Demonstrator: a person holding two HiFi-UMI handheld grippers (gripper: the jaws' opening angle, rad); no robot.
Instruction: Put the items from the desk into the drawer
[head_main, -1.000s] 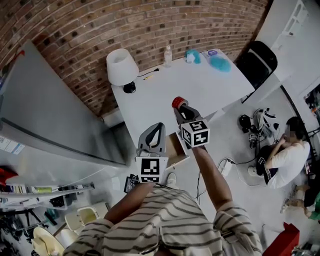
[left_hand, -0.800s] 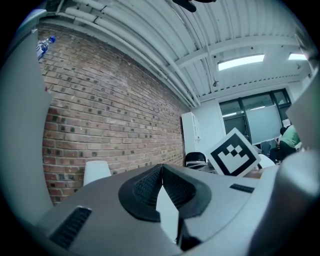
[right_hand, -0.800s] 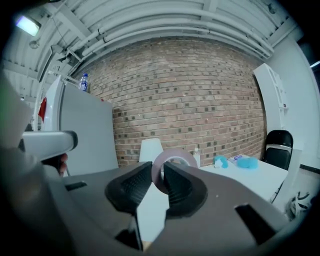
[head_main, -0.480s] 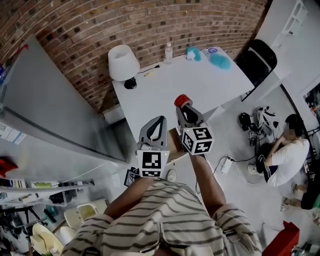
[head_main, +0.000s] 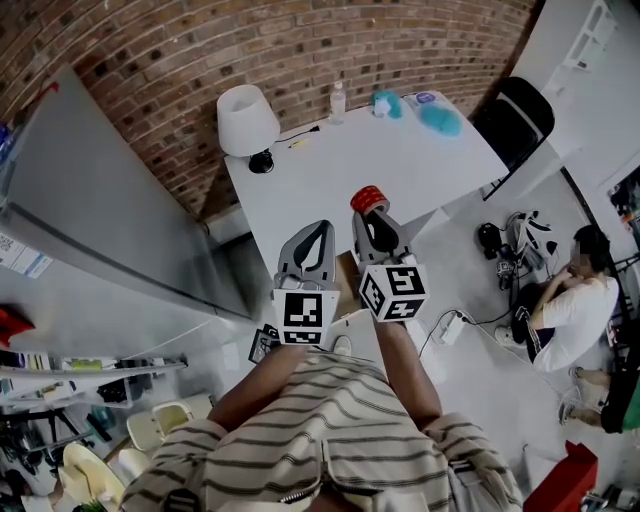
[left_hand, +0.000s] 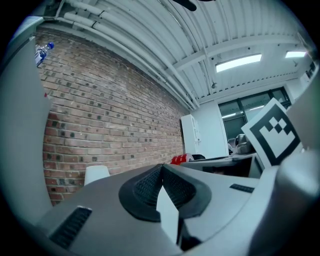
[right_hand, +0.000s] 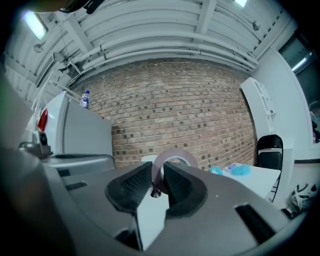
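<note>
Brick wall (head_main: 300, 50) at back, black chair (head_main: 515, 125) at right, seated person (head_main: 567, 330) on the floor

- I see a red brick wall (head_main: 300, 40) behind the white desk (head_main: 400, 170).
- A black chair (head_main: 515, 120) stands at its corner, on pale grey floor (head_main: 470, 280).
- Strip lights (left_hand: 239, 62) glow on the white ceiling (left_hand: 150, 30).

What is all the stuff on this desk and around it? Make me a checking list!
Surface: white desk, by a brick wall.
Job's things: tape roll held above the near edge; bottle and blue things at the far edge.
Clutter: lamp on the far left corner.
Grippers: left gripper shut, empty; right gripper shut on the tape roll.
Cables: power strip with cords on the floor.
Surroundings: chair, person sitting on the floor.
</note>
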